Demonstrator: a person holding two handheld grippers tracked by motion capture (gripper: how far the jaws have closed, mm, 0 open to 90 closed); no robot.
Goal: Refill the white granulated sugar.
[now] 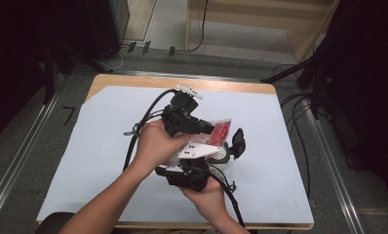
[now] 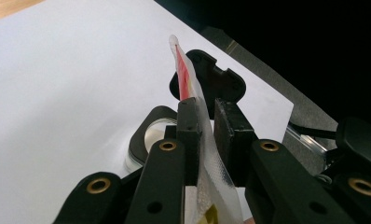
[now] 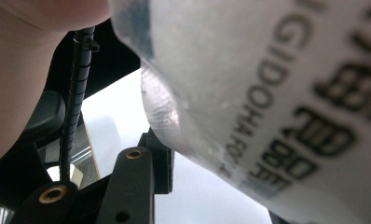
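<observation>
A wooden table (image 1: 260, 88) stands on a grey floor (image 1: 46, 141). A big sheet of white paper (image 1: 109, 146) covers most of the table top. On the paper sits a round clear box (image 2: 148, 140) with a black rim, its black lid (image 1: 238, 141) tipped up.

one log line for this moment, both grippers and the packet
left gripper: shut on packet edge | right gripper: on same packet, grip unclear | packet: held above table
</observation>
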